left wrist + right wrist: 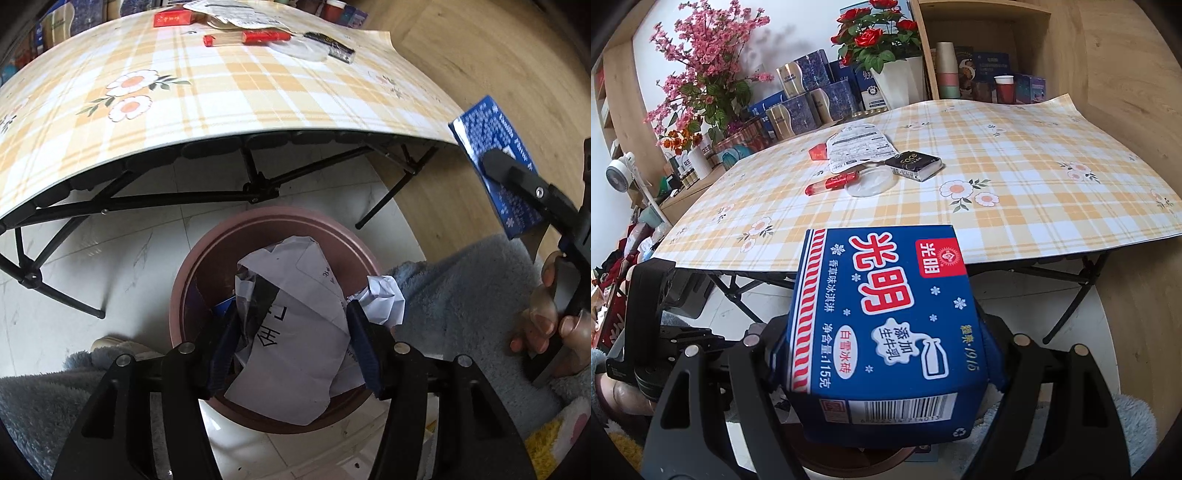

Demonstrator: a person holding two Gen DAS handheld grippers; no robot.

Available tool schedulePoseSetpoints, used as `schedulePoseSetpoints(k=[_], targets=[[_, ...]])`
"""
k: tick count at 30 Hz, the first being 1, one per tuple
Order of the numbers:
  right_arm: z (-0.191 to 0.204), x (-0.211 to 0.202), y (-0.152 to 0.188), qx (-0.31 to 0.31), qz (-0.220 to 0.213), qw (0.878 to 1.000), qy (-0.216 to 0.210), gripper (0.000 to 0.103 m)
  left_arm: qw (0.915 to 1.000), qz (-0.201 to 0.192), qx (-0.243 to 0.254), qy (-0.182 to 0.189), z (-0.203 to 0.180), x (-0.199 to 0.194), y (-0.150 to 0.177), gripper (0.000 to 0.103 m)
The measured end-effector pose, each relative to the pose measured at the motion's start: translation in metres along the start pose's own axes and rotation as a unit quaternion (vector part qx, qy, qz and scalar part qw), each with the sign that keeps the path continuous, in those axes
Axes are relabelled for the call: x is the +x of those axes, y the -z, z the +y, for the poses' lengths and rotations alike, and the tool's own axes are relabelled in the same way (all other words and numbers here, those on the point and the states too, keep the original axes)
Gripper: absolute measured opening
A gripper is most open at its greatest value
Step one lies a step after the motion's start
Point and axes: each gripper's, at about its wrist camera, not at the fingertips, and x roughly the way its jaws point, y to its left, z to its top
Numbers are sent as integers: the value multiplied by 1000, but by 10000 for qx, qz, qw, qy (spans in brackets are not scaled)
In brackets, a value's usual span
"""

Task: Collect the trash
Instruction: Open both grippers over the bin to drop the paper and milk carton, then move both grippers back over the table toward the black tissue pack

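Observation:
A brown round bin (207, 266) stands on the floor under the table edge, holding crumpled white paper (295, 317). My left gripper (291, 332) is open directly above the bin, and a small white paper ball (384, 301) sits by its right finger. My right gripper (886, 354) is shut on a blue ice-cream carton (886, 325), held off the table's front edge; the carton also shows in the left wrist view (495, 162). On the table lie a red tube (833, 181), a black packet (914, 164), a clear lid (871, 182) and a white sachet (860, 147).
The folding table has a yellow plaid cloth (1015, 192) and black legs (147, 195). A red box (171, 17) lies at its far side. Shelves with flowers (701, 74), boxes and cups stand behind. A grey fluffy rug (461, 295) lies beside the bin.

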Motion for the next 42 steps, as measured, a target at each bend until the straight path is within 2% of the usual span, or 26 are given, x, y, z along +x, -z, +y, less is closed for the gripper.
schedulePoseSetpoints(k=[2, 5, 11, 14, 16, 17, 21, 25, 28, 31, 34, 35, 38, 40, 42], targets=[[-1, 0, 0, 12, 3, 10000, -3, 78, 10000, -1, 49, 26, -2, -1, 0, 59], [-2, 1, 0, 33, 6, 10000, -4, 78, 10000, -77, 23, 51, -1, -4, 0, 77], [-2, 3, 1, 11, 38, 10000, -22, 79, 9986, -395, -314, -140, 11, -15, -4, 90], [1, 4, 1, -53, 74, 9999, -59, 79, 9963, -658, -492, -254, 17, -32, -8, 91], [5, 6, 2, -160, 118, 9998, -100, 79, 9944, -897, -554, -113, 21, -51, -14, 93], [8, 7, 3, -236, 145, 9996, -107, 79, 9928, -1069, -517, -162, 22, -64, -18, 94], [22, 13, 5, -563, 267, 9980, -136, 79, 9798, -1826, -334, -747, 27, -114, -27, 97], [37, 19, 9, -896, 390, 9950, -196, 79, 9671, -2279, -228, -1110, 36, -143, -21, 97], [47, 23, 13, -1112, 492, 9924, -201, 79, 9603, -2374, -281, -1437, 44, -148, -12, 97], [52, 26, 15, -1231, 573, 9905, -201, 79, 9579, -2378, -466, -1542, 47, -143, 5, 97], [55, 28, 17, -1266, 616, 9899, -173, 79, 9462, -2627, -512, -1818, 43, -147, 8, 97], [55, 29, 17, -1266, 625, 9899, -148, 79, 9459, -2619, -532, -1840, 44, -146, 8, 97], [54, 30, 17, -1249, 647, 9900, -88, 80, 9522, -2453, -583, -1727, 49, -141, 6, 97], [53, 28, 16, -1213, 594, 9908, -24, 89, 9530, -2436, -618, -1693, 52, -140, 5, 97], [52, 25, 15, -1170, 506, 9918, 5, 91, 9523, -2427, -639, -1734, 52, -140, 5, 97]])
